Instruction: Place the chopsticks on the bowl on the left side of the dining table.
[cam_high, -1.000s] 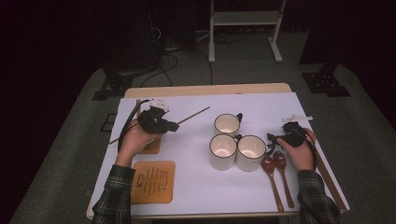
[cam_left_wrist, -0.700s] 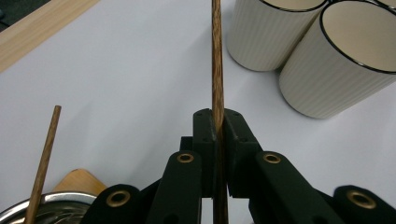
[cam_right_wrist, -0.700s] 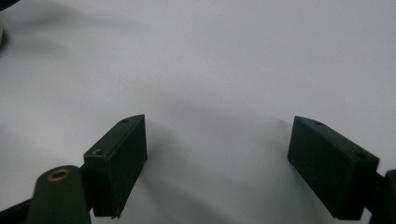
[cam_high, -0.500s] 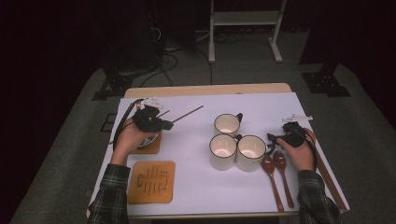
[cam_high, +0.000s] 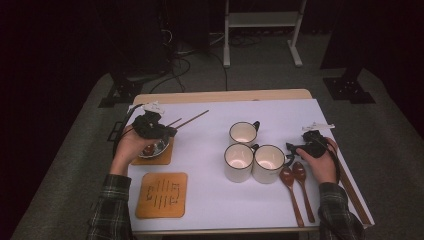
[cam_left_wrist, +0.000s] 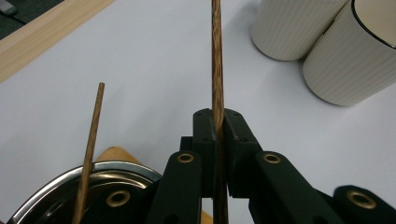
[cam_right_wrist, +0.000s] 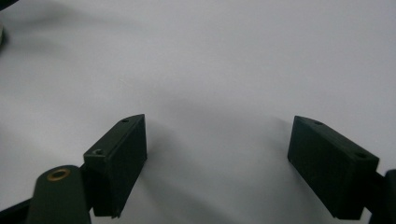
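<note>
My left gripper (cam_high: 170, 131), near the left edge of the surface (cam_high: 210, 200), has its jaws clamped on one chopstick (cam_left_wrist: 217, 70); in the left gripper view the stick runs straight out between the pads toward the far edge. A second chopstick (cam_left_wrist: 91, 140) leans with its lower end in the metal bowl (cam_left_wrist: 56, 191), which sits on the farther wooden coaster (cam_high: 155, 159). Compared with a second ago, this hand has drifted back toward the left edge and now hangs over the bowl, so the held stick's tip points over the bare surface left of the cups (cam_high: 255, 160), well apart from them. I judge this to mean the stick is being carried toward the bowl to join its mate; the next move calls for lowering its near end inside the rim without knocking the leaning stick. The nearer coaster (cam_high: 162, 195) lies bare by the near left corner. My right gripper (cam_high: 295, 148), beside the two wooden spoons (cam_high: 295, 185) near the right edge, has stayed put; its jaws stand wide apart over bare surface, holding nothing.
</note>
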